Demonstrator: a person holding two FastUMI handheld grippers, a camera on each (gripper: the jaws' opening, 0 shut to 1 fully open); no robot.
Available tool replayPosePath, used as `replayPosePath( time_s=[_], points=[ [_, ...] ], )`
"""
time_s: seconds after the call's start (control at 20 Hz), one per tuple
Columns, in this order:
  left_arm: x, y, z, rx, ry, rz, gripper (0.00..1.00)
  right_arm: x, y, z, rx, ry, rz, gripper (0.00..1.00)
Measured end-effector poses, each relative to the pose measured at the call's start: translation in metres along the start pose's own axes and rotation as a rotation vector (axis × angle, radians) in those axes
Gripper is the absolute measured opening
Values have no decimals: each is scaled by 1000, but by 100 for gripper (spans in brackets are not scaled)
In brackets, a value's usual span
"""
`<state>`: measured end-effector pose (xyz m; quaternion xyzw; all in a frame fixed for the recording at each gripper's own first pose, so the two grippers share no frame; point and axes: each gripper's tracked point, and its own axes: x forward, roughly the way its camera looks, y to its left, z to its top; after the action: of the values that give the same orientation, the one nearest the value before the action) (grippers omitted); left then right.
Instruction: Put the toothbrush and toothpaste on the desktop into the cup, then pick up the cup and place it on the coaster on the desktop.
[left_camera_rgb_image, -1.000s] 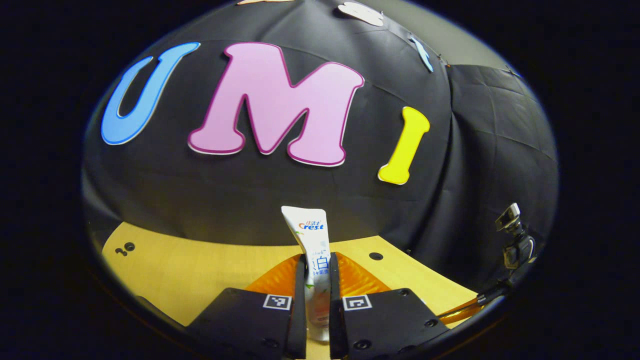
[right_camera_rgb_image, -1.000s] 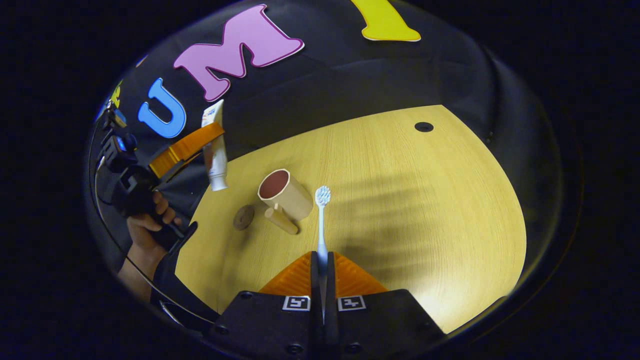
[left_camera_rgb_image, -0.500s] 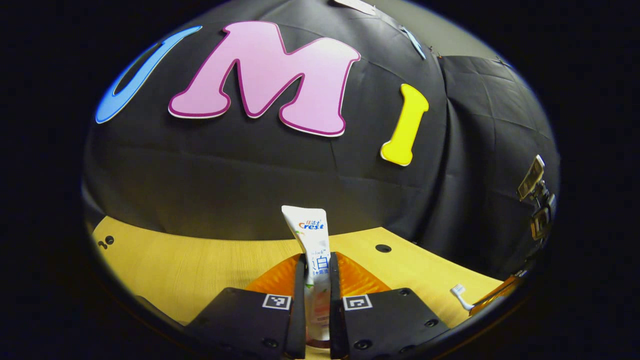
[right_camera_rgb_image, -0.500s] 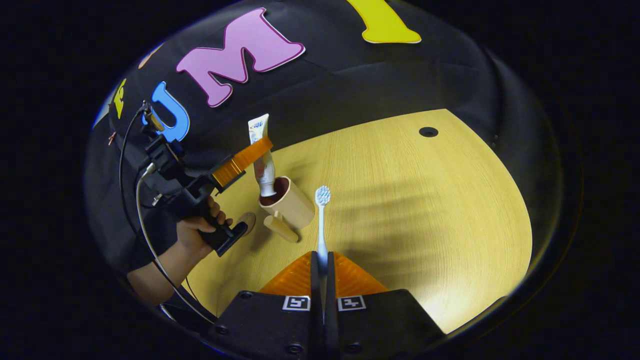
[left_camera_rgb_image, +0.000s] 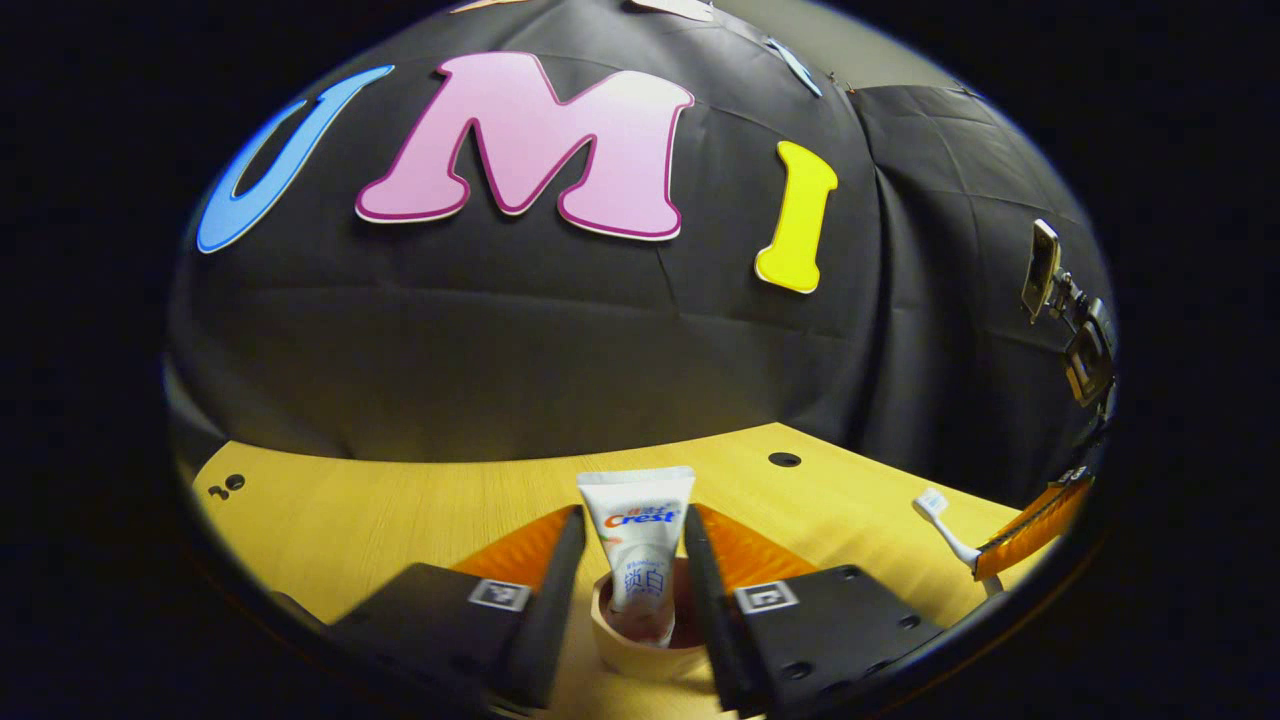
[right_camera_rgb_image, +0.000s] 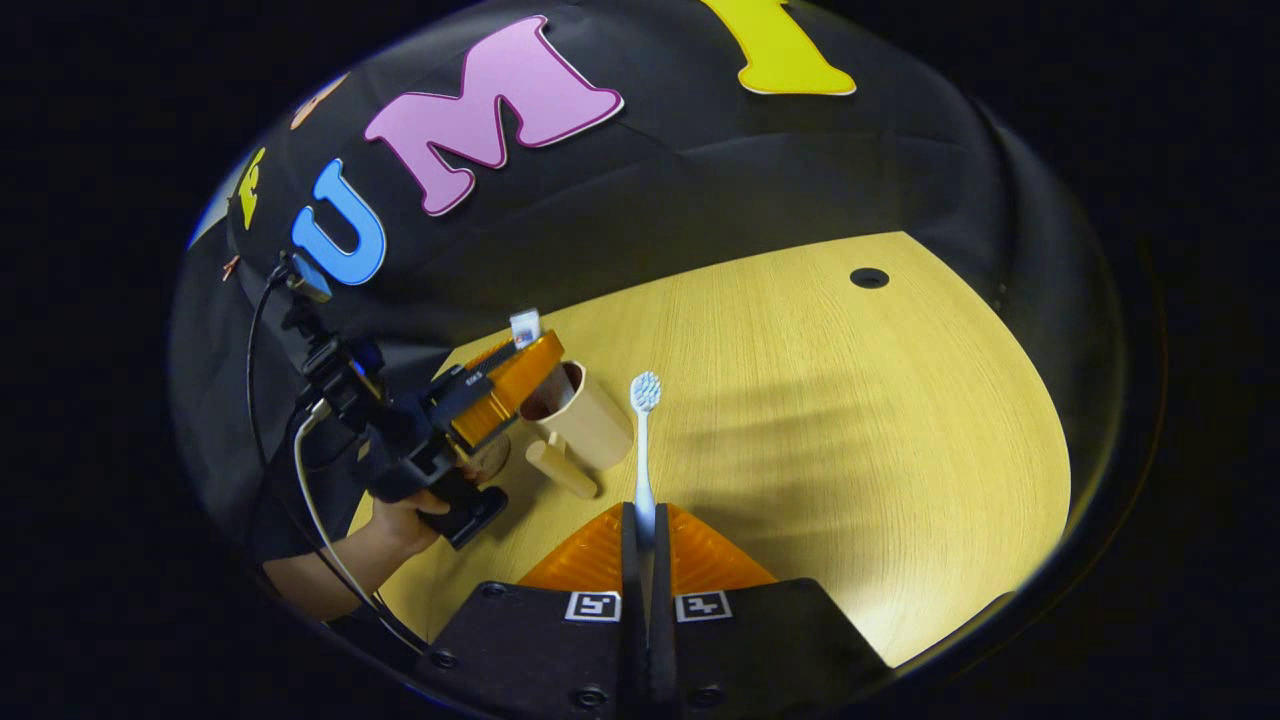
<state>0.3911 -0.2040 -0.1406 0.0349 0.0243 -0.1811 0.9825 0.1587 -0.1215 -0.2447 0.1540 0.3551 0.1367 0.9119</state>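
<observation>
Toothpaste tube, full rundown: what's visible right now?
The toothpaste tube is a white, soft-looking plastic tube with printed branding and a flat crimped end on top. It stands upright, lower end down inside the tan cup on the wooden desktop. The left gripper is open, its fingers either side of the tube, apart from it. In the right gripper view just its crimped tip shows above that gripper.
</observation>
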Motion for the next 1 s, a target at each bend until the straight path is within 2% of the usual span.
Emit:
replayPosePath(
  time_s=[0.1,0.15,0.4,0.55,0.65,0.75,0.85,1.0],
  points=[
    [-20,7,8,-14,-15,41,89,5,7,17,-8,-59,13,5],
    [-32,8,12,-37,-21,51,99,10,12,28,-15,-87,19,5],
    [-100,4,22,-146,-30,89,97,32,41,82,-22,-214,73,5],
    [-144,1,7,-217,29,102,98,41,58,115,-33,-309,116,5],
    [-172,6,1,-258,63,134,98,47,67,129,-38,-354,147,5],
    [-202,7,-2,-299,83,133,98,57,72,138,-49,-390,158,5],
    [-221,11,-8,-303,128,141,97,69,75,140,-71,-418,158,5],
    [-240,28,-19,-254,208,173,98,89,84,138,-76,-437,184,5]
  ],
)
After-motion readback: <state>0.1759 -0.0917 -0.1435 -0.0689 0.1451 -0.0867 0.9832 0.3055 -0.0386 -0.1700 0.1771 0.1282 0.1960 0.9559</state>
